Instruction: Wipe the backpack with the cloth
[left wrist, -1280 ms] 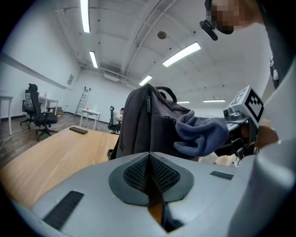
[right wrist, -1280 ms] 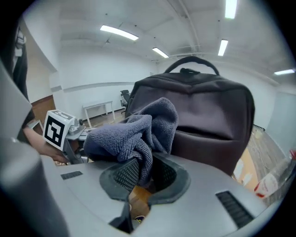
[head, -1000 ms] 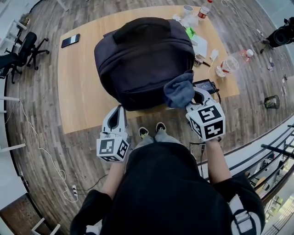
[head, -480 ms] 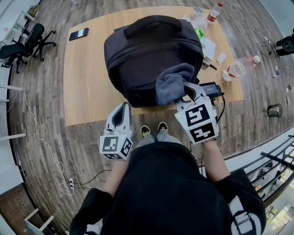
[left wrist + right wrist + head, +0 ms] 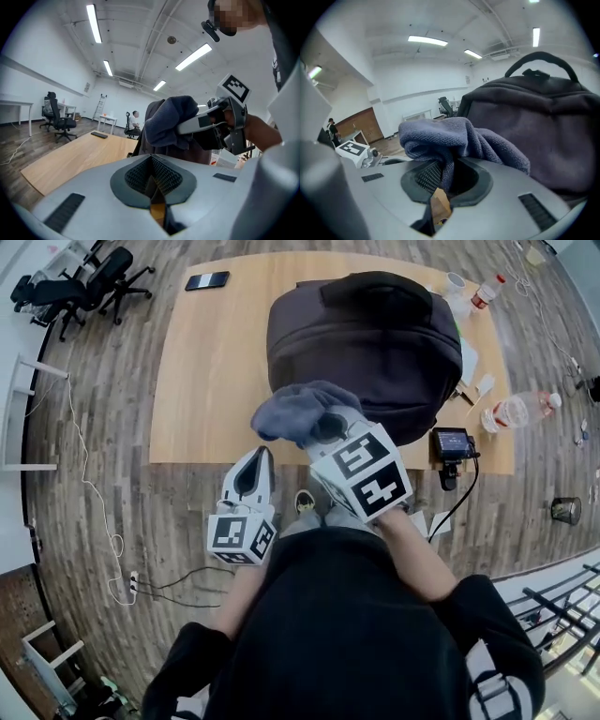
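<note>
- My right gripper point(image 5: 319, 426) reaches forward and slightly downward over the near edge of the wooden table point(image 5: 211, 381). My forearm angles across in front of my body, and the gripper's marker cube point(image 5: 361, 476) is tilted up toward my head.
- Its jaws are clamped on a fold of the blue-grey cloth point(image 5: 440, 133), and the rest of the cloth bunches above and ahead of them.
- The cloth sits right at the near left corner of the dark backpack point(image 5: 375, 343). I cannot tell whether it touches the fabric.
- The backpack rests on the right part of the table with its carry handle on the side away from me.
- My left gripper point(image 5: 253, 463) is held low and close to my body, just left of the right one. It points forward almost level, short of the table edge.
- Its jaws are pressed together with nothing between them.
- The only markings I can make out are the black-and-white square patterns on both cubes.
- The label on the plastic bottle point(image 5: 520, 411) lying at the table's right end is too small to read.
</note>
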{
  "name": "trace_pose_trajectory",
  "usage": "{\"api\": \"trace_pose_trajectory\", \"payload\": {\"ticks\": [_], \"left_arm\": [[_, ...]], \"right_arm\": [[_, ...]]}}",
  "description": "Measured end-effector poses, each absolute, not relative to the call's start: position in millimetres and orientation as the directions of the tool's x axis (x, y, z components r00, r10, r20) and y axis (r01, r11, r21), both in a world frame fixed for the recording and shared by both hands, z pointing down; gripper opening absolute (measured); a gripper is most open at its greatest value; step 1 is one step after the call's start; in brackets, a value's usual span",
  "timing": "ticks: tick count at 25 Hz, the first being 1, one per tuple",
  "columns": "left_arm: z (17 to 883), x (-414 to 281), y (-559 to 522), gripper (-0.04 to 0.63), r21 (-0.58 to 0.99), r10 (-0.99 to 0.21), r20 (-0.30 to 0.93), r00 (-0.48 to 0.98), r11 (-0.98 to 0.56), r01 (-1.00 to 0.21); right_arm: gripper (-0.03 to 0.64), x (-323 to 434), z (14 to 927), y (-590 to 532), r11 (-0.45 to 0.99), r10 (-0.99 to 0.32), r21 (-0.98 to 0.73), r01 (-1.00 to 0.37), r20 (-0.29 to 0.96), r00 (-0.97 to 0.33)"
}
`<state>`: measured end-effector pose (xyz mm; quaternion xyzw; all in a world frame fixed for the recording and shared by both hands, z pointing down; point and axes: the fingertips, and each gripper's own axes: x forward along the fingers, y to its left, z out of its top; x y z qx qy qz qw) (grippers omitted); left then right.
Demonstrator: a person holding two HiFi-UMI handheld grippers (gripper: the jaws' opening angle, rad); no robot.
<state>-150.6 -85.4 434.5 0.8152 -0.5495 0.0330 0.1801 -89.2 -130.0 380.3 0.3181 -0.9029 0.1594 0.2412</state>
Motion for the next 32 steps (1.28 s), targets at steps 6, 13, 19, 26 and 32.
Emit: {"api": "trace_pose_trajectory", "payload": {"ticks": [6, 13, 19, 26, 32], "left_arm": [[438, -174, -75, 0.015, 0.257, -0.902, 0.266, 0.34, -0.274, -0.927], [440, -175, -76, 0.015, 0.253, -0.893, 0.279, 0.353, -0.286, -0.924], [437, -162, -83, 0.015, 0.244, -0.883, 0.275, 0.379, -0.318, -0.916], [436, -152, -82, 0.015, 0.242, -0.872, 0.282, 0.399, -0.338, -0.909], [440, -148, -82, 0.015, 0.229, -0.864, 0.296, 0.406, -0.349, -0.909]], "right_arm": [[0.054, -96, 408, -115, 0.646, -0.447, -0.439, -0.624, 0.444, -0.776], [0.052, -98, 462, -93, 0.428, -0.351, -0.741, -0.517, 0.391, -0.851], [0.052, -99, 515, -78, 0.38, -0.326, -0.743, -0.551, 0.451, -0.831], [0.052, -61, 597, -76, 0.279, -0.351, -0.721, -0.635, 0.539, -0.766], [0.052, -5, 654, -82, 0.244, -0.437, -0.617, -0.748, 0.619, -0.653]]}}
